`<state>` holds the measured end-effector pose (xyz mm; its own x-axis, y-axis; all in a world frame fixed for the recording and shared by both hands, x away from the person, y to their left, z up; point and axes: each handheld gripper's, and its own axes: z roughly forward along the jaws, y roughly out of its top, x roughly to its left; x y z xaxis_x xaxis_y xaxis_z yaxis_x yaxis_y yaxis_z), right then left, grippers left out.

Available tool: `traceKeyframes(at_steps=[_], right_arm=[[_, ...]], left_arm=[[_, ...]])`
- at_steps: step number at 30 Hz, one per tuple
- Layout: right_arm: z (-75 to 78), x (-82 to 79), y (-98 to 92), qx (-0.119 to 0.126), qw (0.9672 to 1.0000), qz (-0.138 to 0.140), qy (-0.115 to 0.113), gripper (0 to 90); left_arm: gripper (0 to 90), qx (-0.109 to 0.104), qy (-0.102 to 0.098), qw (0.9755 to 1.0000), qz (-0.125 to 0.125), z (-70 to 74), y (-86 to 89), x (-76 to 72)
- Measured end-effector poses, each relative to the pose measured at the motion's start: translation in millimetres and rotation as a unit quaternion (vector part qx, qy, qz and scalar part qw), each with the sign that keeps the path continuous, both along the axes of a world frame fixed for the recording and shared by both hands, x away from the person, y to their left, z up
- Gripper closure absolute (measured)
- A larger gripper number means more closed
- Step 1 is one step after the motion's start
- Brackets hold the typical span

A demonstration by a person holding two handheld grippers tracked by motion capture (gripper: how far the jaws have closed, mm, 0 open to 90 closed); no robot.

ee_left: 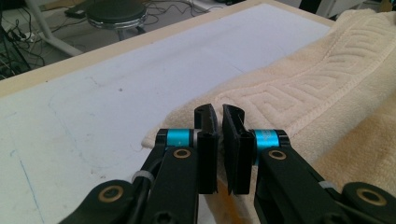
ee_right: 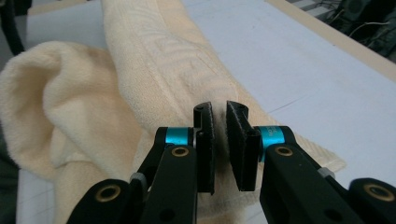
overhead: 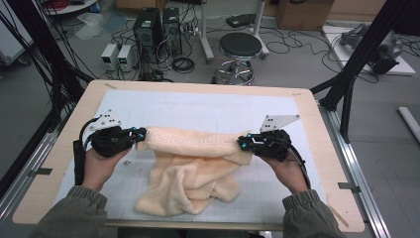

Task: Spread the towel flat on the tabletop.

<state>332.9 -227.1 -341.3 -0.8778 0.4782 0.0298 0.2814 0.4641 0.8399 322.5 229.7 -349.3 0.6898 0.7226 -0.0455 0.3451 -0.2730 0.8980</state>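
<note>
A cream towel [overhead: 190, 171] lies in the lower middle of the high view, on the pale mat [overhead: 198, 111] that covers the wooden worktop [overhead: 317, 129]. Its patterned hem is stretched as a band across the centre of the frame, while the rest sags and bunches on the mat below it. The left tongs [overhead: 140, 134], at the left of centre, are clamped on the left end of that hem; in the left gripper view the two black jaws stand almost together with the towel's edge [ee_left: 299, 88] pinched between them. The right tongs [overhead: 241, 143], right of centre, grip the other end in the same way, and the right gripper view shows the fabric [ee_right: 154, 56] running up and away from the nearly closed jaws toward the upper left. A black stool [overhead: 240, 47] stands on the floor beyond the worktop, at the top centre.
</note>
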Motion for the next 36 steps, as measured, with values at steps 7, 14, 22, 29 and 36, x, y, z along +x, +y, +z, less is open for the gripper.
traceKeyframes(at_steps=[7,14,22,29,36], right_arm=[[-9.0,10.5,2.0,0.01,0.9997,-0.014,0.016,81.0],[-25.3,24.5,14.4,-0.004,0.999,-0.017,0.041,81.1],[-39.6,34.1,20.0,-0.036,0.9962,-0.012,0.078,81.3],[-35.9,31.5,16.1,-0.031,0.9971,-0.017,0.067,81.6],[-33.9,31.9,16.0,-0.009,0.9975,-0.014,0.069,80.2]], left_arm=[[84.3,-0.004,0.0,1.0,-0.004,-0.3,-6.1,1.9],[85.5,0.001,0.002,1.0,-0.008,-2.8,-10.6,3.7],[85.9,0.0,0.006,1.0,-0.005,-7.8,-11.5,5.4],[86.1,0.002,0.018,0.9998,-0.002,-18.2,-7.8,9.0],[86.1,-0.007,0.017,0.9998,-0.001,-17.9,-10.9,10.7]])
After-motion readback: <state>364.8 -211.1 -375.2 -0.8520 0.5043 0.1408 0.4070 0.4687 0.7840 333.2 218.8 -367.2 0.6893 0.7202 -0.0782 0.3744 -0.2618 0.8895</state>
